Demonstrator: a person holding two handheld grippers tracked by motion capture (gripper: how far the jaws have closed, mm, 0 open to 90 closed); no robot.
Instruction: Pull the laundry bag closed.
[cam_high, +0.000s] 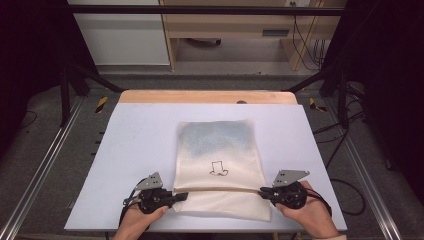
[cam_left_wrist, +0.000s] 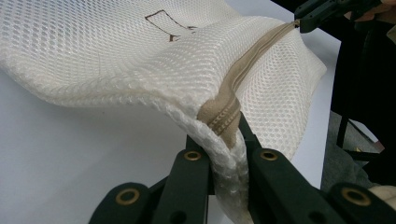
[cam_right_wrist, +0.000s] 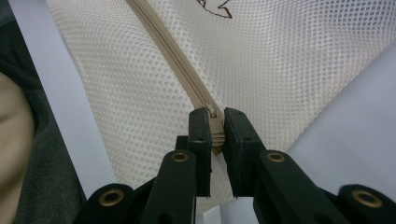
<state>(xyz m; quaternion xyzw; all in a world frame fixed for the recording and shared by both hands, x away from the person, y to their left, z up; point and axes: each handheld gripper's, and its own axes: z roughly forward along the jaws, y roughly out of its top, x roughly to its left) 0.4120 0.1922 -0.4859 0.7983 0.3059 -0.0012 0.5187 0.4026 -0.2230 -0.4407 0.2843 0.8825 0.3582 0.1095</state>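
A white mesh laundry bag (cam_high: 218, 165) lies flat on the pale blue table top (cam_high: 135, 145), near its front edge and roughly midway across it. A beige zipper (cam_high: 220, 190) runs straight across the bag's near part, from one side edge to the other. Beyond the zipper, a small dark line drawing (cam_high: 218, 168) is printed on the mesh, and the far part of the bag looks bluish grey.

The left gripper (cam_high: 176, 196) sits at the zipper's left end. In the left gripper view its jaws are drawn in close on the bag's edge, pinching the bunched mesh and the zipper end (cam_left_wrist: 223, 116) between them; the cloth there is lifted into a fold above the table.

The right gripper (cam_high: 263, 192) sits at the zipper's right end. In the right gripper view its jaws are narrow, clamped on the zipper's end piece (cam_right_wrist: 214, 126), with the zipper tape (cam_right_wrist: 173, 56) running away from them across the mesh.

Each gripper is held in a hand (cam_high: 307, 212) coming in from the near edge of the table.
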